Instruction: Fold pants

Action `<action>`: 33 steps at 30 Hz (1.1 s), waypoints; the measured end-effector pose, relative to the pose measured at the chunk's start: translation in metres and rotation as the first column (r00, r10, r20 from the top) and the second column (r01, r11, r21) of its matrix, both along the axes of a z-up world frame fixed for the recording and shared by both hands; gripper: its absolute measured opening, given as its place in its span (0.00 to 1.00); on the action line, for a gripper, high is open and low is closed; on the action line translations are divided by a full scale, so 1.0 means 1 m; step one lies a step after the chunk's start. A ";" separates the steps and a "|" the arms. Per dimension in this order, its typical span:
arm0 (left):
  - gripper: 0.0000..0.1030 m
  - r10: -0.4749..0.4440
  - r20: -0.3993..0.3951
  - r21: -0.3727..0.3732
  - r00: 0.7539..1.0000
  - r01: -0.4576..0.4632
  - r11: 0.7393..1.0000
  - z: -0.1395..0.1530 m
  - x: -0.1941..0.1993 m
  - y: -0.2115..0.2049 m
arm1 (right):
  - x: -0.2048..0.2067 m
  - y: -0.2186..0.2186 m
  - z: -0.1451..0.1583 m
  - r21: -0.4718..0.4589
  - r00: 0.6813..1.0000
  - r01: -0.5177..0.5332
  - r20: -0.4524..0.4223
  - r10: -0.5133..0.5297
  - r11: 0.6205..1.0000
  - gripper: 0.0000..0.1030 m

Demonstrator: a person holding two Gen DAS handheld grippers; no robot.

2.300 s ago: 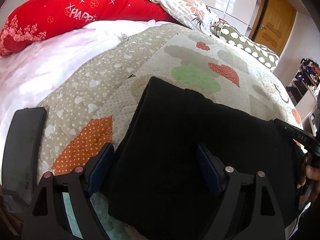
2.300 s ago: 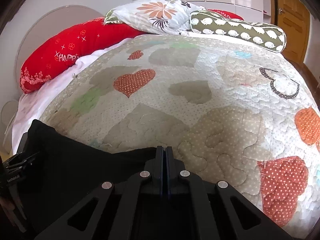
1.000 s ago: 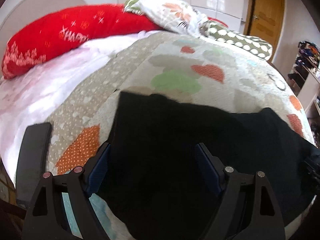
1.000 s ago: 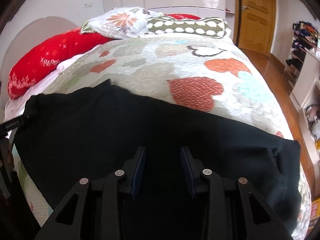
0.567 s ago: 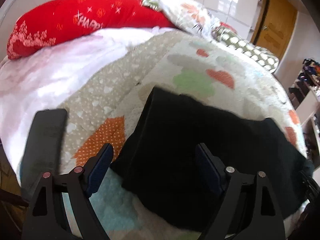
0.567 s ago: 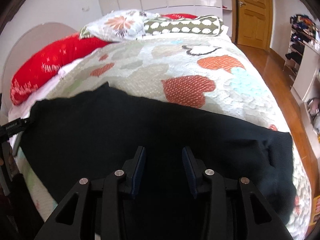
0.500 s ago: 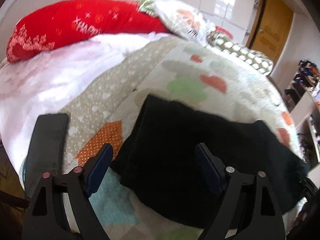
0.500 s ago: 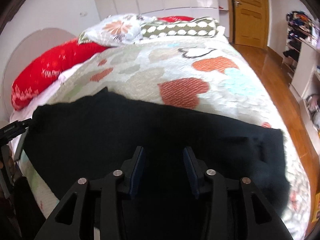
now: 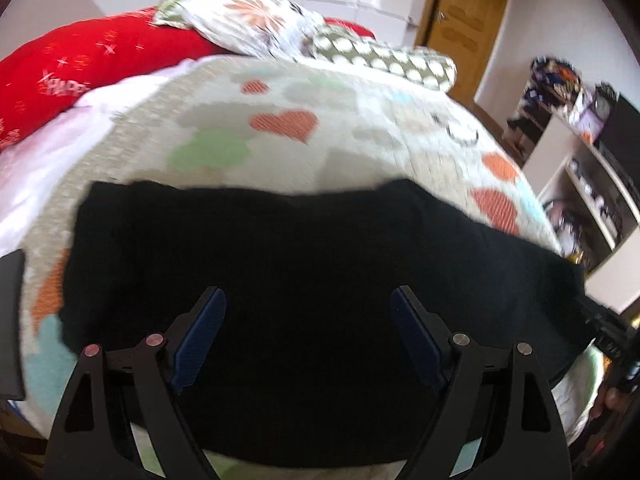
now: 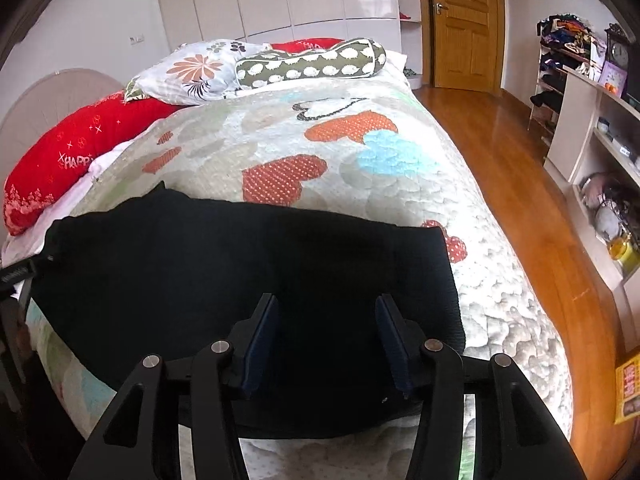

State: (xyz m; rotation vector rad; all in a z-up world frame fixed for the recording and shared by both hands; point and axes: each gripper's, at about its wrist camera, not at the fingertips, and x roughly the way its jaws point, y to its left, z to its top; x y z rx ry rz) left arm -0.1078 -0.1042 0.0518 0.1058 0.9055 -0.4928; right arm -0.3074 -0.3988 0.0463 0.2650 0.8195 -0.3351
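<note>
Two wide-open grippers hung over a bed (image 10: pixel 500 280) whose heart-patterned quilt (image 10: pixel 360 168) carried the black pants (image 10: pixel 240 272), laid flat along the near edge with their long axis running left to right, crosswise to both sets of jaws. Its right end sat just ahead of the right gripper (image 10: pixel 326 336), empty; the left gripper (image 9: pixel 308 332), empty too, hovered over the left half, so each was nearer its own end.

Black fingers (image 10: pixel 262 332) (blue pads, silver screws)
</note>
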 end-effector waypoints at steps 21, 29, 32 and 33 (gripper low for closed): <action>0.83 -0.034 0.025 0.014 0.999 0.033 0.999 0.004 -0.023 -0.022 | -0.037 0.021 0.015 0.004 0.998 -0.045 0.034 0.044 0.999 0.52; 0.83 -0.108 -0.010 0.031 0.994 0.108 0.994 -0.013 -0.037 -0.050 | -0.040 0.023 -0.008 0.018 0.998 -0.057 0.014 0.056 0.998 0.52; 0.85 -0.137 0.022 0.089 0.990 0.134 0.987 -0.018 -0.044 -0.062 | -0.050 0.020 -0.001 0.037 0.998 -0.058 0.030 0.057 0.998 0.52; 0.85 -0.151 0.015 0.088 0.988 0.149 0.985 -0.016 -0.046 -0.066 | -0.055 0.018 0.001 0.045 0.998 -0.056 0.036 0.054 0.997 0.52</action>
